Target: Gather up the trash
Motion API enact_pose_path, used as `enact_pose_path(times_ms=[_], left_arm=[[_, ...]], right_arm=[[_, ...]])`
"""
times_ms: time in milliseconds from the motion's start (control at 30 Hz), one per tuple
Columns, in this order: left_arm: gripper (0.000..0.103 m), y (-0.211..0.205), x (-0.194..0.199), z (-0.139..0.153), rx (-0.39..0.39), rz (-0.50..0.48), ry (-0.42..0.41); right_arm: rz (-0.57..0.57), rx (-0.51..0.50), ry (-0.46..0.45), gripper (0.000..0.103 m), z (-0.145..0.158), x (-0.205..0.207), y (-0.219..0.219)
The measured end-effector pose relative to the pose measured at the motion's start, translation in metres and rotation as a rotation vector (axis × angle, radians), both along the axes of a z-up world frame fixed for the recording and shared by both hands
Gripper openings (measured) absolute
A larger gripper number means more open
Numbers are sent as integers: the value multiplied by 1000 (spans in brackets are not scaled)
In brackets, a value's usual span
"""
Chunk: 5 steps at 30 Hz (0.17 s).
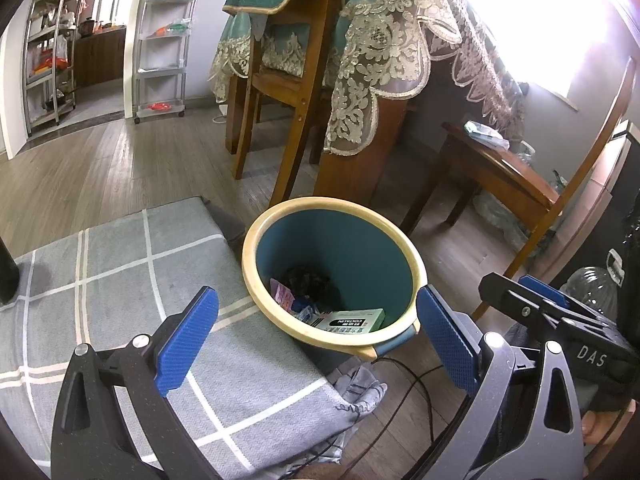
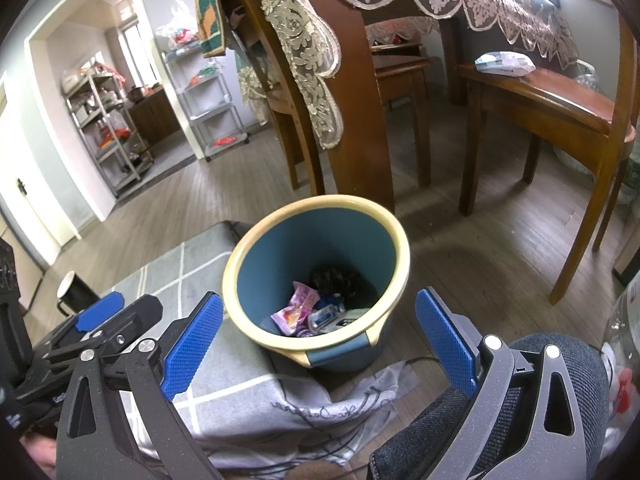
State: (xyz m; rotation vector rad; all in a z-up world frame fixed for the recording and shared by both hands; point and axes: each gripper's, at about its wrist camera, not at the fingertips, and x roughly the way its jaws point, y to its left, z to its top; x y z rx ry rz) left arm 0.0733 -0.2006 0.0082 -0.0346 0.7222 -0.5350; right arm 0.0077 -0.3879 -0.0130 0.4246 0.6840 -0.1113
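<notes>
A blue trash bin with a cream rim point(image 1: 256, 280) point(image 2: 236, 272) stands on the wood floor beside a grey checked cloth. Inside it lie a green-and-white box point(image 1: 352, 320), a pink wrapper point(image 2: 298, 308), a small clear packet point(image 2: 324, 316) and a dark crumpled lump point(image 2: 336, 276). My left gripper point(image 1: 316, 336) is open and empty, with its fingers on either side of the bin's near rim. My right gripper point(image 2: 320, 340) is open and empty, just in front of the bin. The right gripper also shows at the right of the left wrist view point(image 1: 552, 312).
The grey checked cloth point(image 1: 100, 300) covers a low surface at left. A black cup point(image 2: 74, 292) stands on it. Wooden chairs point(image 1: 288, 92) and a table with a lace cloth point(image 1: 400, 40) stand behind the bin. A clear plastic bottle point(image 1: 596, 292) is at right. Cables point(image 1: 416, 384) trail on the floor.
</notes>
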Motion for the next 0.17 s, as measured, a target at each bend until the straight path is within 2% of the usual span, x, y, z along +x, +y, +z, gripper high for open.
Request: enact_pose_path(times_ms=[167], left_arm=[[97,5,3,1,2,17,2]], right_arm=[[1,0,0,97,0,1,-1]])
